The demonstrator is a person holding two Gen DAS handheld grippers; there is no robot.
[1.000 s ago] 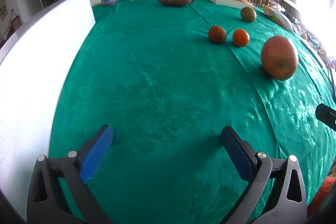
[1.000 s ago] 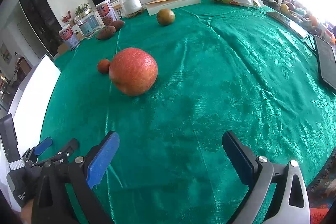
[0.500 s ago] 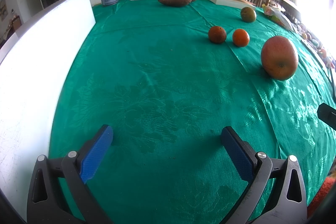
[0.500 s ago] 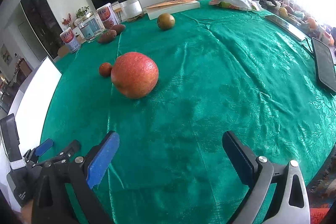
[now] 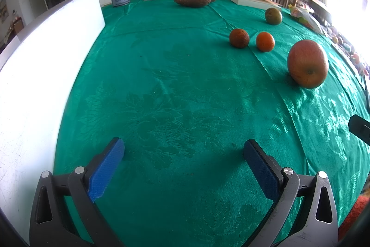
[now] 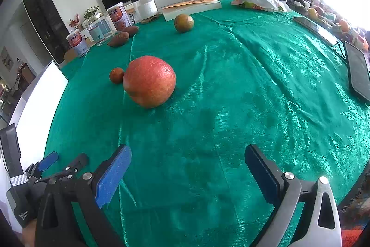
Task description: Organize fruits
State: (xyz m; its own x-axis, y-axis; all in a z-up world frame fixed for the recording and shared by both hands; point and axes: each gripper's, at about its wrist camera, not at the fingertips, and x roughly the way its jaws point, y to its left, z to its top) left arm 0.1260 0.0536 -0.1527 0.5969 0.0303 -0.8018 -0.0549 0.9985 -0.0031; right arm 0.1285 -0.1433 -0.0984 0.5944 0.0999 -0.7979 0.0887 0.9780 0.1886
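- Green cloth (image 6: pixel 254 85) covers the table, glossy and creased, so a round fruit nudged off-centre could roll along it; none of the fruit sits in any container that I can see.
- Both tools are spread wide and hold nothing: the right gripper (image 6: pixel 187 161) hangs low over the cloth with the big red-orange fruit (image 6: pixel 149 81) ahead and to its left, well apart.
- That big fruit looks nearly as wide as the gap between the fingers (a tight fit, I judge), so a slanted approach could push it away instead of straddling it.
- A small orange (image 6: pixel 116 75) sits just beside it on the far left; a shove could knock the two together.
- The left gripper (image 5: pixel 183 149) hovers over bare cloth by the white board (image 5: pixel 41 75), far from the dark fruit (image 5: pixel 239 38) and the greenish fruit (image 5: pixel 273 16).
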